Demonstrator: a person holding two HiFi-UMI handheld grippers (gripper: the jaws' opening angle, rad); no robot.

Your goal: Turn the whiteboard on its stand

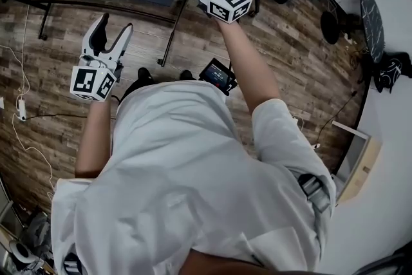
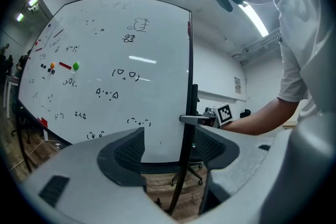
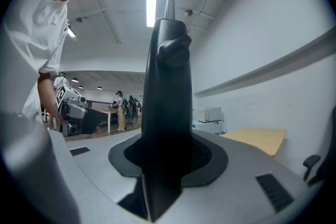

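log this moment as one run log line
right gripper: shut on whiteboard side edge | left gripper: open, empty, clear of whiteboard | whiteboard: upright on stand

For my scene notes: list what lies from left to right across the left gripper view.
Green magnet → whiteboard frame → marker cube → person's forearm

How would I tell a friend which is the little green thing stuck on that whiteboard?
Find the big whiteboard covered in small doodles and look at its left part, about halfway up. A short row sits there: a few small dots, a red bar, then the green round magnet, the only green piece on the board.
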